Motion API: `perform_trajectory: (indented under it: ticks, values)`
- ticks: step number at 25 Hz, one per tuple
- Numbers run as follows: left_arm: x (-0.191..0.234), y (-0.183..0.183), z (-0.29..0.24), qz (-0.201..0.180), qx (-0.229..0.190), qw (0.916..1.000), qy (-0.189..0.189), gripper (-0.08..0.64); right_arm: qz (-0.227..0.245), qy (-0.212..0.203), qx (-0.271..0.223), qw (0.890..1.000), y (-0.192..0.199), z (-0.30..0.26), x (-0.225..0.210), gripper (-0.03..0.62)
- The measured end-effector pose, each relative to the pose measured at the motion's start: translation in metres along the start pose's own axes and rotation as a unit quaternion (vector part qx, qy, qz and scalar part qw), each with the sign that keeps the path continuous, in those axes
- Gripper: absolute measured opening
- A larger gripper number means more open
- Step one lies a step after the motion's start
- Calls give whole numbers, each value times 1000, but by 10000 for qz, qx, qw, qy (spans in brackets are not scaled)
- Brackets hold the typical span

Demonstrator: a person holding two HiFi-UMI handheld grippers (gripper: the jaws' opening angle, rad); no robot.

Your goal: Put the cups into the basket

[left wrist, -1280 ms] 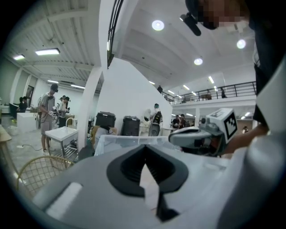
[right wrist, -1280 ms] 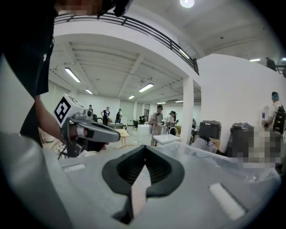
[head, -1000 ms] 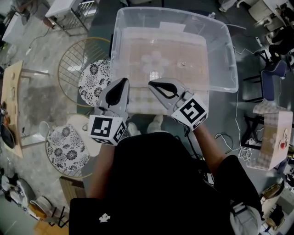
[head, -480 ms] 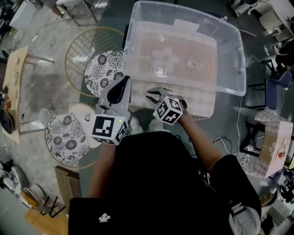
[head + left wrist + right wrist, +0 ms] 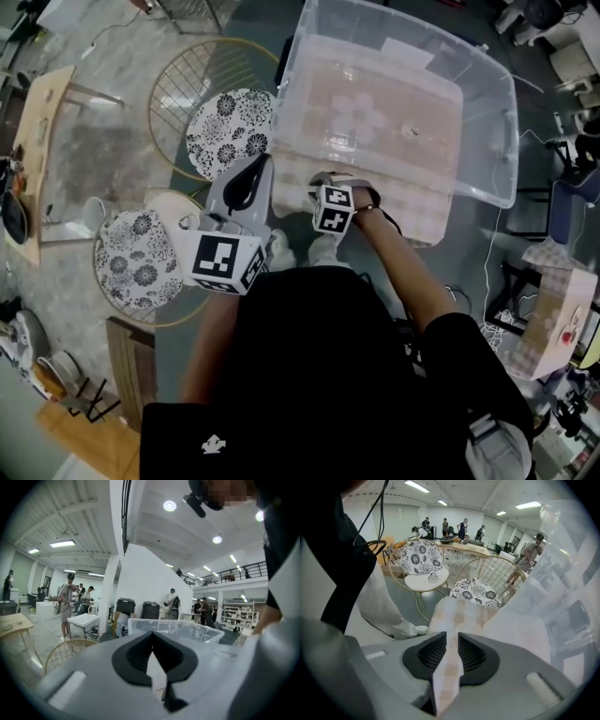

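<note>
A big clear plastic bin (image 5: 492,141) stands on a checked cloth (image 5: 412,202). Pale see-through cups (image 5: 361,117) lie on its floor, faint through the plastic. My left gripper (image 5: 251,178) hangs at the bin's near left corner, jaws shut and empty; in the left gripper view (image 5: 151,634) the bin (image 5: 173,626) lies just ahead. My right gripper (image 5: 323,180) is at the bin's near edge, turned over to the left. Its jaws (image 5: 452,637) are opening, with only the cloth (image 5: 459,613) seen through the gap. The bin's wall (image 5: 567,569) fills that view's right side.
Two wire chairs with flowered cushions (image 5: 230,131) (image 5: 141,262) stand left of the table. A wooden table (image 5: 28,159) is at the far left. Cables and a chair (image 5: 572,202) lie to the right. Several people stand in the hall behind.
My right gripper has swung left and rolled over at the bin's near edge, and its jaws have parted. The left gripper has barely moved. The head view has shifted, so the bin sits further right.
</note>
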State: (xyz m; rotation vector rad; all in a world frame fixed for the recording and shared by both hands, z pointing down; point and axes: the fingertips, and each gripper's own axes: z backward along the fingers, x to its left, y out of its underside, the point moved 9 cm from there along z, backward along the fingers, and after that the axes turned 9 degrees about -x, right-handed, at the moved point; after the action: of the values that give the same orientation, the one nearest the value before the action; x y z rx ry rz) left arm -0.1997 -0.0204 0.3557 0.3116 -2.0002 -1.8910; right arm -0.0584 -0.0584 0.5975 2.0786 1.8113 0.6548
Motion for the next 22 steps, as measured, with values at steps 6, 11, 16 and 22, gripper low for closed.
perform_trajectory:
  ticks: [6,11,16,22]
  values:
    - [3,2,6,-14,42,9999,-136,6,243,-91,480,9985,6,-24,0,81]
    - [8,2,8,-45,50,9996,-283,6,416,-53,693,9967,8,-28,-3,15]
    - [11,2,4,23,-5,9995,-330,6,323,-24,525,9981,6,-16,-9,12]
    - [9,2,-5,48,-18,9996,-273,6,317,77,208,9993,-1,9,-7,12]
